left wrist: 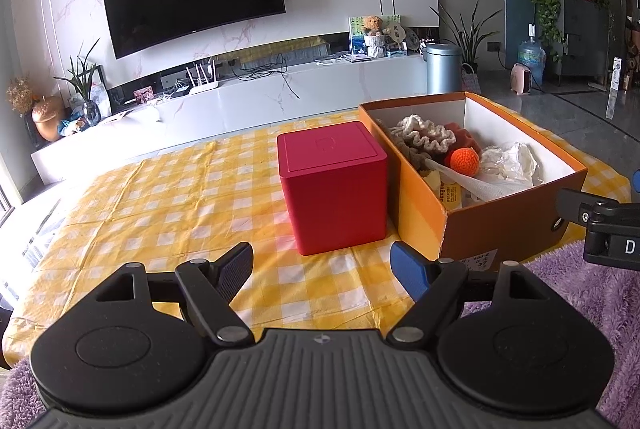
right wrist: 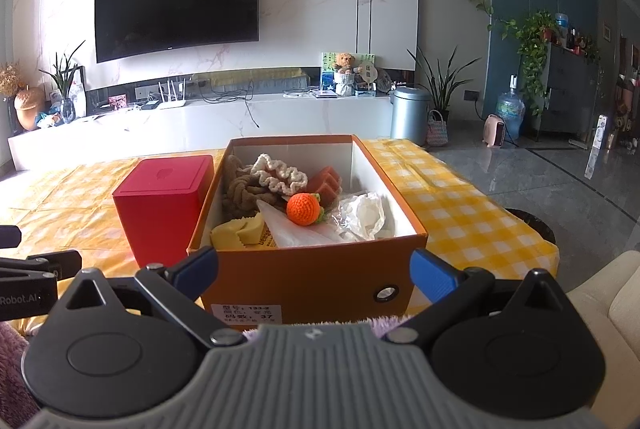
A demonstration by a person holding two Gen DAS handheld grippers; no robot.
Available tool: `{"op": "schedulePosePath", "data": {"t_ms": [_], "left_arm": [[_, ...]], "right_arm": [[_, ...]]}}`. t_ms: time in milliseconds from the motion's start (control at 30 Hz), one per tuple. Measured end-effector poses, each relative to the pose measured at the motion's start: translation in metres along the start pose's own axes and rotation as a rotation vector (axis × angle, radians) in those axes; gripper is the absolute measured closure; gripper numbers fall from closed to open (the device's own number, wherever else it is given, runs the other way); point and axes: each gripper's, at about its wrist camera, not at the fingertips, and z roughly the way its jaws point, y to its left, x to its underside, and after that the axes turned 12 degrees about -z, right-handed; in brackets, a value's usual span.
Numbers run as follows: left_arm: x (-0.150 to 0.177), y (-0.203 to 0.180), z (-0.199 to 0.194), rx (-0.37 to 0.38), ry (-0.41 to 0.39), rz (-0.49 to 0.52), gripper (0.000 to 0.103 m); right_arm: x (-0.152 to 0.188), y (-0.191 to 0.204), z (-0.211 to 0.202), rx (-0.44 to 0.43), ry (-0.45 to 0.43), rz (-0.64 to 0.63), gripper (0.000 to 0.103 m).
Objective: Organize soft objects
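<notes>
Facing right gripper (right wrist: 314,269): orange shoebox (right wrist: 312,281).

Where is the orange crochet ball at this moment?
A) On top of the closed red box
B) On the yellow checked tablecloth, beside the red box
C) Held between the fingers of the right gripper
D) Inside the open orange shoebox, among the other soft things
D: the orange crochet ball lies inside the open orange shoebox, beside the cream crochet piece; both grippers are open and hold nothing.
</notes>
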Motion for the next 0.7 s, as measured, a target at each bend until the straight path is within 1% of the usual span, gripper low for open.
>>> {"op": "schedulePosePath", "data": {"t_ms": [700], "left_arm": [[-0.0026,0.0001,-0.0026,-0.005,0.001,-0.009,0.011]], "right_arm": [[0.0003,-0.0002,-0.0018,0.005,-0.002,-0.004,0.003]]}}
